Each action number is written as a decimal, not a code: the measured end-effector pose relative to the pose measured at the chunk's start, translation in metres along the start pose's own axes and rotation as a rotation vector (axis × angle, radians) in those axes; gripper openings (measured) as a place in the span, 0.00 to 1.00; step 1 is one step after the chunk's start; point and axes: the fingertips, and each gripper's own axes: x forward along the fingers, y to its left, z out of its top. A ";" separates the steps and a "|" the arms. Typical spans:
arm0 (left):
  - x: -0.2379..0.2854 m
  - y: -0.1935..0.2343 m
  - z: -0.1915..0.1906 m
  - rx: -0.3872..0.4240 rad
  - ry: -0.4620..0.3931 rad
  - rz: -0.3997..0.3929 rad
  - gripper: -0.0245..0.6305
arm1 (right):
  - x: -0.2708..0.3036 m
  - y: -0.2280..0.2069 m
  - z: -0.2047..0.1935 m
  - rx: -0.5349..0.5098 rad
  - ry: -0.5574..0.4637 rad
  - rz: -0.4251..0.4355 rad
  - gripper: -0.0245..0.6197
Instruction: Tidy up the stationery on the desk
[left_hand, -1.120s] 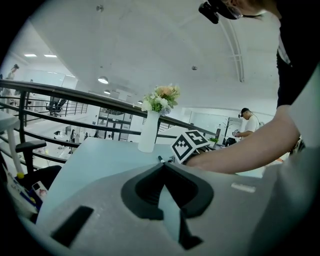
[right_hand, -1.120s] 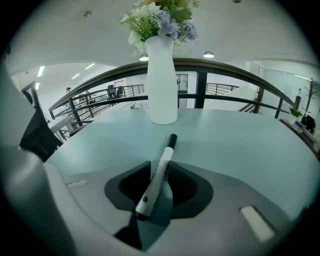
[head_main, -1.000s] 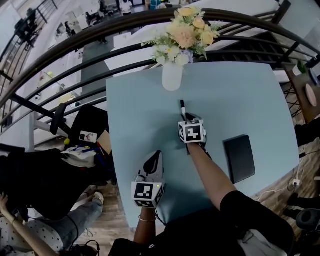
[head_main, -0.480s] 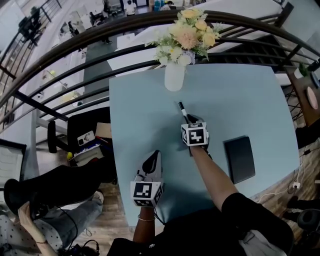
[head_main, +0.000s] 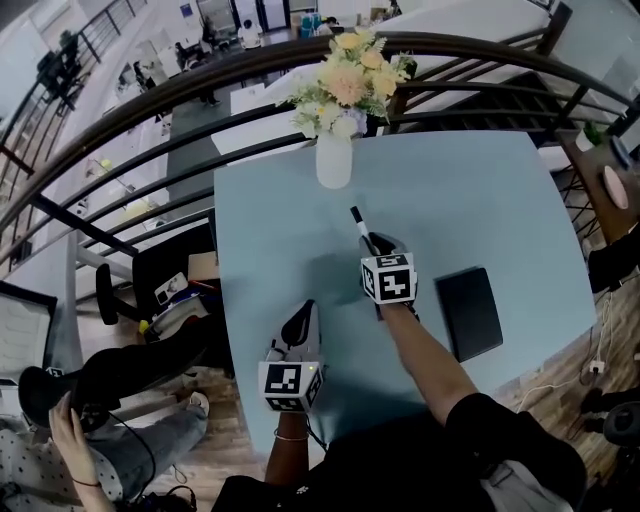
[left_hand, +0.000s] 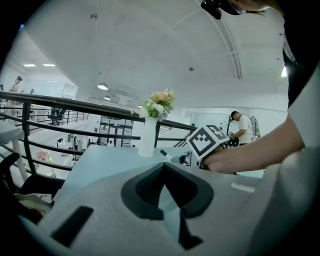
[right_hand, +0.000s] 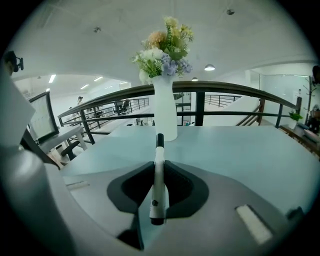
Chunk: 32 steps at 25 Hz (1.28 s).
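A white marker pen with a black cap (head_main: 359, 225) (right_hand: 158, 170) sticks forward out of my right gripper (head_main: 376, 244) (right_hand: 159, 167), whose jaws are shut on its barrel above the pale blue desk (head_main: 480, 190). The pen's capped end points toward the white vase of flowers (head_main: 334, 158) (right_hand: 165, 112). My left gripper (head_main: 301, 325) (left_hand: 162, 167) hovers at the desk's near left edge, jaws shut with nothing between them. A black notebook (head_main: 461, 312) lies flat on the desk right of my right gripper. In the left gripper view the pen (left_hand: 165, 155) shows beside the right gripper's marker cube (left_hand: 209, 140).
A dark curved railing (head_main: 200, 85) runs behind the desk's far edge. A black office chair (head_main: 165, 270) with items on it stands left of the desk. A person's legs (head_main: 120, 440) show at lower left, below the desk's left edge.
The right gripper with the pen has shifted slightly toward the near side; the view has tilted. The left gripper has barely moved.
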 end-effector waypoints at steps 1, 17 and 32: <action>-0.002 -0.002 0.002 0.005 -0.003 0.003 0.03 | -0.007 0.000 0.002 0.000 -0.013 0.002 0.16; 0.013 -0.063 0.006 0.079 -0.005 -0.018 0.03 | -0.103 -0.061 -0.007 0.062 -0.129 -0.016 0.16; 0.059 -0.161 0.003 0.121 0.011 -0.057 0.03 | -0.174 -0.160 -0.040 0.134 -0.146 -0.042 0.16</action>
